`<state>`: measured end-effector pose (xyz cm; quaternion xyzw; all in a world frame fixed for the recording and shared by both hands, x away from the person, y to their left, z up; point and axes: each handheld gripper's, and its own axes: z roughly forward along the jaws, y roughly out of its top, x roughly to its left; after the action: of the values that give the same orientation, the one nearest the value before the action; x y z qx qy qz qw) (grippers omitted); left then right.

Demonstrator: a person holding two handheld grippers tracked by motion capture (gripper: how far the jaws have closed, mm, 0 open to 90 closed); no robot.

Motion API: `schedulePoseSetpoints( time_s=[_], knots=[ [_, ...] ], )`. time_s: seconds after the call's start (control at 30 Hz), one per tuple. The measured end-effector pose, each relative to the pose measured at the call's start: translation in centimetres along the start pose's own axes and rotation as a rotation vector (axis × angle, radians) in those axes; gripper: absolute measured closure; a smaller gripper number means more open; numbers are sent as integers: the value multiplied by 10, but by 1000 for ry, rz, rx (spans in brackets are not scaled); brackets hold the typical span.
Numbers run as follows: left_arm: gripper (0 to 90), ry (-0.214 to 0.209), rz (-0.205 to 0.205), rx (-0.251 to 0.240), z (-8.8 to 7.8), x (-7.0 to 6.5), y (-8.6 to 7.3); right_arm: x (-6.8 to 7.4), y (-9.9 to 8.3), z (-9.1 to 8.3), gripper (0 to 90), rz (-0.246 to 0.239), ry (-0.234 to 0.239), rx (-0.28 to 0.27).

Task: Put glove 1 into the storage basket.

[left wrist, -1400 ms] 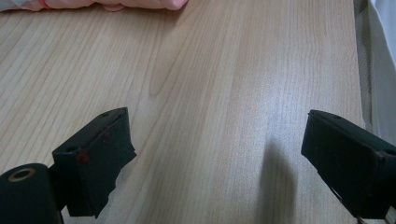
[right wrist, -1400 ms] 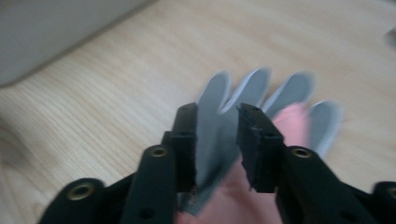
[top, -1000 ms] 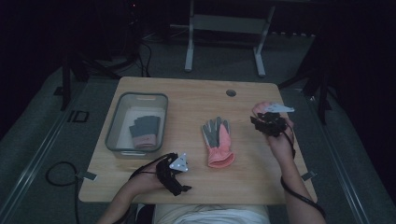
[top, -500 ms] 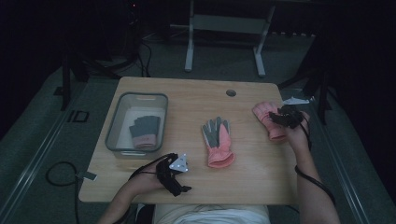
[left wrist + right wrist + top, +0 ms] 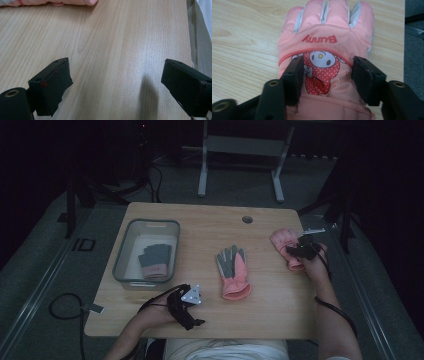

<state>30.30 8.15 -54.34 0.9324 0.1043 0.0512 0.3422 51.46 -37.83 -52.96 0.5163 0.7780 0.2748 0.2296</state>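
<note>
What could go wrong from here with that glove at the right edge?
1. The pink glove lies close to the table's right edge; a drag by the right tool could pull it off.
2. That tool's jaws have just been opening and straddle the glove without pinching it, so lifting now may leave it behind.
3. The left tool rests open, far away, offering no support.

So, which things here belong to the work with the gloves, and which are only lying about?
Part of the job:
- right hand-held gripper, jaws just opened, astride the pink glove
- second pink glove
- glove in the clear bin
- clear bin

Lying about:
- left hand-held gripper, open over bare table
- metal stand behind
</note>
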Motion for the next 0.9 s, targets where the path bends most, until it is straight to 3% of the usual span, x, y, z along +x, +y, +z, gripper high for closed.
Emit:
schedulePoseSetpoints(
  time_s=[0.1,0.27,0.4,0.5,0.53,0.6,0.8,0.9],
  knots=[
    [84,0,-4,-3,0,0,0,0,0,1,504,-4,1,6],
    [84,1,-5,-4,0,1,-1,3,2,2,719,19,1,11],
    [84,3,-1,2,0,1,0,6,3,-1,815,41,-16,13],
    [84,4,-1,-1,0,0,0,10,4,-4,836,46,-35,14],
    [84,4,-1,-2,0,0,0,14,6,-10,845,75,-59,0],
    [84,3,-1,-3,0,0,0,19,7,-17,848,86,-84,-19],
    [85,1,4,2,0,-1,0,41,12,-54,851,166,-46,-96],
    [85,5,8,5,1,-1,0,61,13,-70,849,153,-68,-113]
  ],
)
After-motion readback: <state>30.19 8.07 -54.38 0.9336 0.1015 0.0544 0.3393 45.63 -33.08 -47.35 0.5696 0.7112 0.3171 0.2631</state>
